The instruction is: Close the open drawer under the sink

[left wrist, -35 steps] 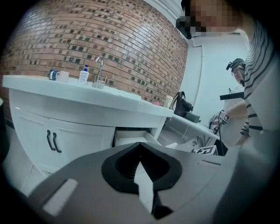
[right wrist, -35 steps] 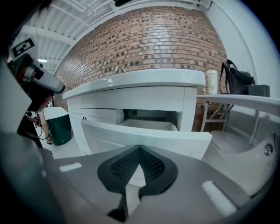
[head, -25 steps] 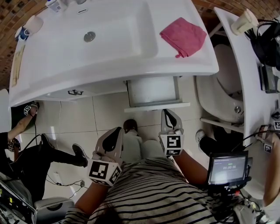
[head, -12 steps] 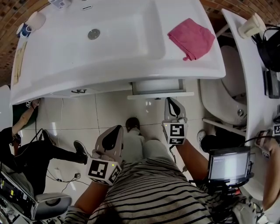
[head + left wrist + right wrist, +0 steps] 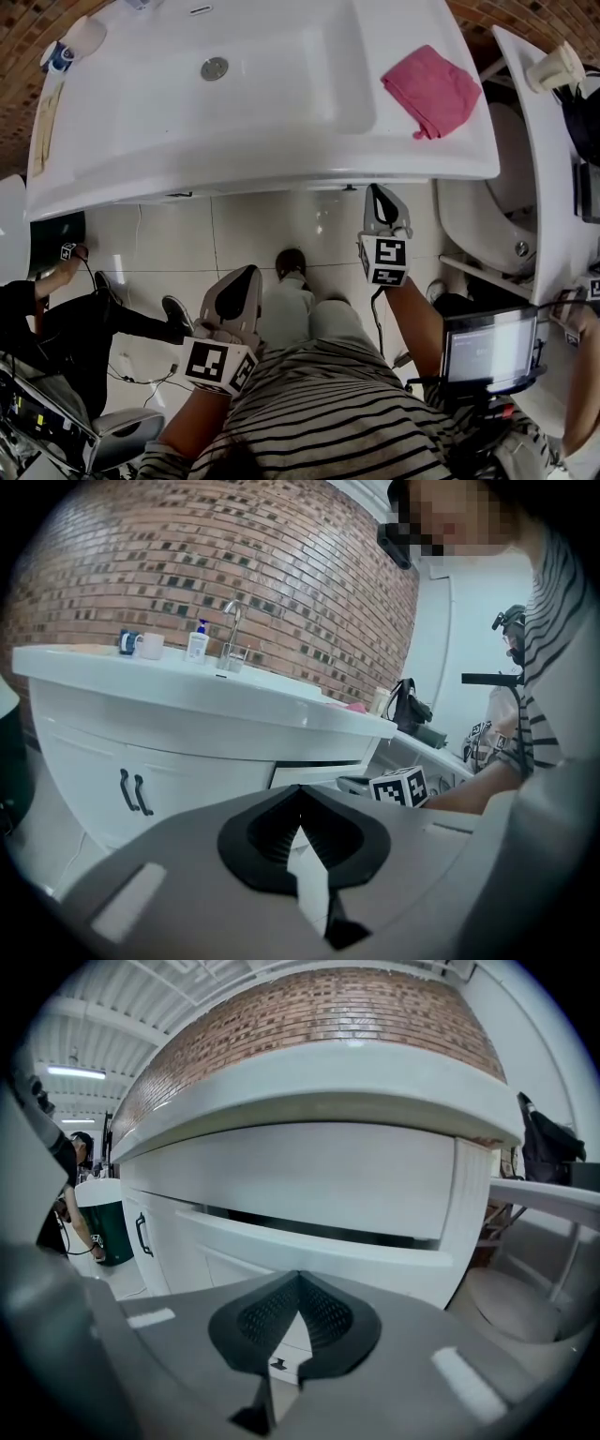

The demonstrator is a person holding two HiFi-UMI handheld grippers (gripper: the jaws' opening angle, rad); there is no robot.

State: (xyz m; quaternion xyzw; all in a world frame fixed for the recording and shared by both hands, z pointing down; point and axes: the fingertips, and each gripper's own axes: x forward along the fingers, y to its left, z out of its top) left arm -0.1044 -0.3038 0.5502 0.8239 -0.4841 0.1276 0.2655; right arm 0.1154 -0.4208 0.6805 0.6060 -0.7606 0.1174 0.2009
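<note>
The white drawer front (image 5: pixel 319 1255) fills the right gripper view just ahead of the jaws, with a thin dark slit above it. In the left gripper view the drawer (image 5: pixel 314 772) stands nearly flush under the sink top. From the head view it is hidden beneath the sink's front rim (image 5: pixel 281 178). My right gripper (image 5: pixel 380 194) is shut and empty, its tip at that rim; contact with the drawer cannot be told. My left gripper (image 5: pixel 246 278) hangs back over the floor, shut and empty, its jaws meeting in its own view (image 5: pixel 300 794).
A pink cloth (image 5: pixel 431 89) lies on the sink top, right of the basin (image 5: pixel 215 67). Cabinet doors with dark handles (image 5: pixel 131 792) stand left of the drawer. A toilet (image 5: pixel 487 220) is at the right. A person sits on the floor at the left (image 5: pixel 56 319).
The drawer has slid in under the sink and no longer shows in the head view. My right gripper moved forward with it. The left gripper stayed about where it was.
</note>
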